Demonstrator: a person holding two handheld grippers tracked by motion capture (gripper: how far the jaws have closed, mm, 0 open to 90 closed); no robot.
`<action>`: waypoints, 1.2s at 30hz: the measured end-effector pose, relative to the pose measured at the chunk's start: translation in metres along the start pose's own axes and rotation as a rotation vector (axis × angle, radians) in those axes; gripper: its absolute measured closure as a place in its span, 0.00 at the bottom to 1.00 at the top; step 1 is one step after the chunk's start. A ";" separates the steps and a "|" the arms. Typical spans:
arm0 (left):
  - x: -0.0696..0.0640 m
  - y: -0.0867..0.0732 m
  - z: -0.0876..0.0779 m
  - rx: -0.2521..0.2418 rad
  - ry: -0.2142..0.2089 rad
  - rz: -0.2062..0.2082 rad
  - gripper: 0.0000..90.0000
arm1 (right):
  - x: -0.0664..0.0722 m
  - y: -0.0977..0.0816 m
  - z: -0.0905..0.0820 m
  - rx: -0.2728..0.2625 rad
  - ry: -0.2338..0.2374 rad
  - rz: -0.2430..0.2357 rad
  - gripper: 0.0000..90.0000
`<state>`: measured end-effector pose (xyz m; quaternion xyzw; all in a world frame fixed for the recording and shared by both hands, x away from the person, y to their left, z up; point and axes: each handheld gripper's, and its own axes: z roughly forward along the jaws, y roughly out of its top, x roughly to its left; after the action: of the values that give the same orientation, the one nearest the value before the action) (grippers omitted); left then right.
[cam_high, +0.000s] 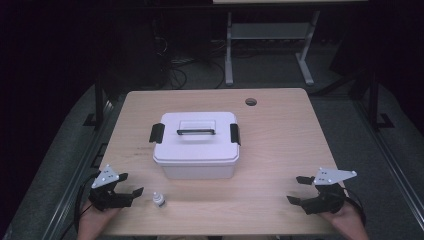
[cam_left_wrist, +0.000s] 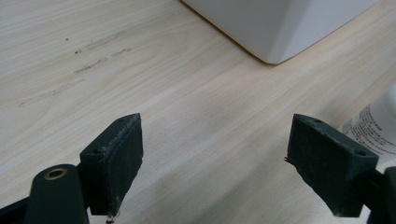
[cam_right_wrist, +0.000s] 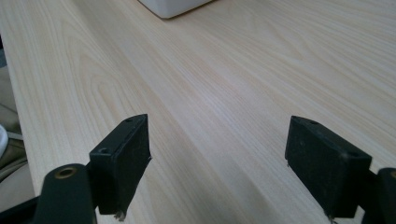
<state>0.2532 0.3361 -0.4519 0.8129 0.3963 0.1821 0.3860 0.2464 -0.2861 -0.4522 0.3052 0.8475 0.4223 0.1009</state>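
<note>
Left claw (cam_high: 131, 192) lower left, gaping, empty; right claw (cam_high: 296, 189) likewise. Small white bottle (cam_high: 158, 200) just beside left claw on tabletop (cam_high: 280, 150): probably light, slick, tippy; best pinched around body.

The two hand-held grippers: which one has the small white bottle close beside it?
The left hand-held gripper: the small white bottle stands just beside its jaws. The right hand-held gripper has only bare table near it.
</note>
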 end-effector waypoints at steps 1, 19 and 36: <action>0.000 0.000 0.000 0.000 0.000 0.000 0.20 | 0.000 0.000 0.000 0.000 0.000 0.000 0.24; 0.004 -0.004 -0.004 -0.007 0.000 -0.001 0.19 | -0.006 0.051 0.012 0.059 0.075 -0.073 0.22; 0.003 -0.003 -0.005 -0.007 -0.011 0.001 0.19 | -0.017 0.096 0.014 0.161 0.108 -0.128 0.20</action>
<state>0.2504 0.3424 -0.4511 0.8126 0.3932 0.1789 0.3911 0.3074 -0.2431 -0.3884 0.2345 0.9007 0.3613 0.0570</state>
